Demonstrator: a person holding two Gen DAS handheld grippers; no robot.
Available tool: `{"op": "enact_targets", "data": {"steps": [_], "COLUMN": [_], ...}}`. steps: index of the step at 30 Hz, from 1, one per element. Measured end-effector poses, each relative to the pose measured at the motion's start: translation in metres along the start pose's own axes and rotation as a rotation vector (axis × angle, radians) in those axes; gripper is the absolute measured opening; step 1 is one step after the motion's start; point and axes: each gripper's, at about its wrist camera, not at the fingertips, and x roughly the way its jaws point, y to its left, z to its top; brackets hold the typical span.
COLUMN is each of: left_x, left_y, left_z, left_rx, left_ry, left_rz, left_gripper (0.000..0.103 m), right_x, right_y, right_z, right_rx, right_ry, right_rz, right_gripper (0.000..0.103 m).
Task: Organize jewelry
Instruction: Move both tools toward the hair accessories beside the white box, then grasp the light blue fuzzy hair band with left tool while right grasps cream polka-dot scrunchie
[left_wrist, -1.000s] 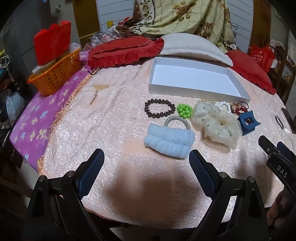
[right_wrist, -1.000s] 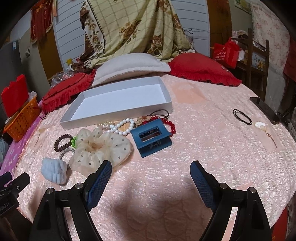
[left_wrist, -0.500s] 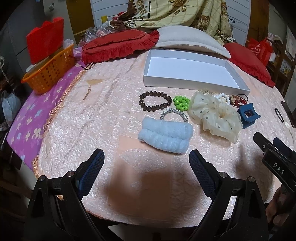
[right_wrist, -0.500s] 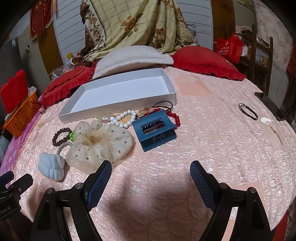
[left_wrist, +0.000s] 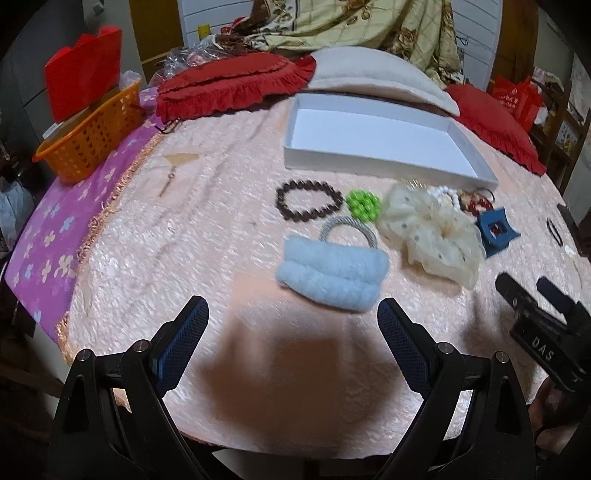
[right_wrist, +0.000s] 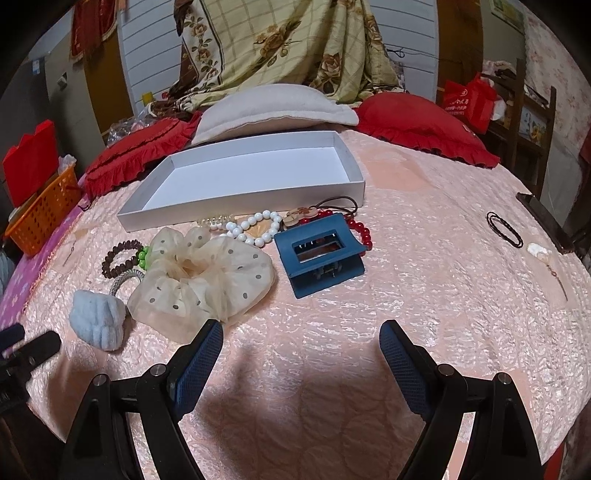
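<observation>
A white shallow box (left_wrist: 376, 136) (right_wrist: 251, 173) lies empty at the back of the pink bedspread. In front of it sit a brown bead bracelet (left_wrist: 308, 199), green beads (left_wrist: 363, 204), a silver ring band (left_wrist: 347, 229), a fluffy light-blue scrunchie (left_wrist: 332, 275) (right_wrist: 98, 323), a cream dotted scrunchie (left_wrist: 432, 232) (right_wrist: 203, 277), a blue claw clip (right_wrist: 319, 253) (left_wrist: 495, 230), white pearls (right_wrist: 255, 227) and red beads (right_wrist: 360, 230). My left gripper (left_wrist: 291, 325) is open just short of the blue scrunchie. My right gripper (right_wrist: 301, 347) is open, short of the claw clip.
An orange basket (left_wrist: 88, 136) with a red bag stands at the left edge on a purple cloth. Red cushions (right_wrist: 417, 125) and a beige pillow (right_wrist: 273, 103) line the back. A black hair tie (right_wrist: 504, 229), a small pale charm (right_wrist: 539, 251) and a dark phone (right_wrist: 550, 221) lie at the right.
Both grippers have moved forward toward the items, the left nearing the blue scrunchie and the right nearing the claw clip. Both stay open and nothing on the bed has shifted.
</observation>
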Motion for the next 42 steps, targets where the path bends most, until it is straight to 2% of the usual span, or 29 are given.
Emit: {"op": "enact_targets", "data": {"steps": [7, 11, 17, 26, 29, 30, 32, 34, 35, 36, 38, 40, 42], "left_x": [0.002, 0.008, 0.035, 0.065, 0.069, 0.069, 0.07, 0.068, 0.065, 0.062, 0.055, 0.049, 0.042], "left_y": [0.04, 0.044, 0.034, 0.018, 0.011, 0.01, 0.006, 0.004, 0.003, 0.003, 0.006, 0.008, 0.011], "left_z": [0.014, 0.015, 0.019, 0.023, 0.024, 0.024, 0.024, 0.024, 0.024, 0.025, 0.028, 0.028, 0.029], "left_rx": [-0.077, -0.088, -0.117, -0.076, -0.061, -0.056, -0.047, -0.041, -0.036, -0.035, -0.04, -0.051, -0.057], "left_ry": [-0.016, -0.006, 0.073, 0.122, 0.13, 0.132, 0.135, 0.12, 0.108, 0.097, 0.091, 0.084, 0.073], "left_rz": [0.003, -0.067, -0.196, -0.283, -0.323, -0.333, -0.36, -0.353, -0.347, -0.345, -0.354, -0.368, -0.372], "left_gripper": [0.093, 0.093, 0.093, 0.092, 0.079, 0.07, 0.059, 0.044, 0.032, 0.018, 0.017, 0.017, 0.017], "right_x": [0.004, 0.009, 0.025, 0.05, 0.058, 0.061, 0.063, 0.064, 0.065, 0.066, 0.065, 0.065, 0.063], "right_y": [0.007, 0.014, 0.029, 0.037, 0.04, 0.041, 0.041, 0.043, 0.043, 0.043, 0.043, 0.043, 0.045], "right_z": [0.009, 0.016, 0.027, 0.039, 0.04, 0.039, 0.038, 0.037, 0.037, 0.037, 0.037, 0.037, 0.038], "right_rx": [-0.033, -0.055, -0.072, -0.044, -0.037, -0.035, -0.033, -0.032, -0.033, -0.033, -0.025, -0.019, -0.011], "right_ry": [0.004, 0.02, 0.065, 0.113, 0.128, 0.133, 0.141, 0.147, 0.148, 0.149, 0.153, 0.16, 0.16], "right_rz": [0.034, 0.087, 0.163, 0.229, 0.236, 0.238, 0.241, 0.244, 0.246, 0.248, 0.27, 0.3, 0.321], "right_gripper": [0.085, 0.084, 0.077, 0.077, 0.076, 0.076, 0.074, 0.065, 0.063, 0.055, 0.044, 0.024, 0.016]}}
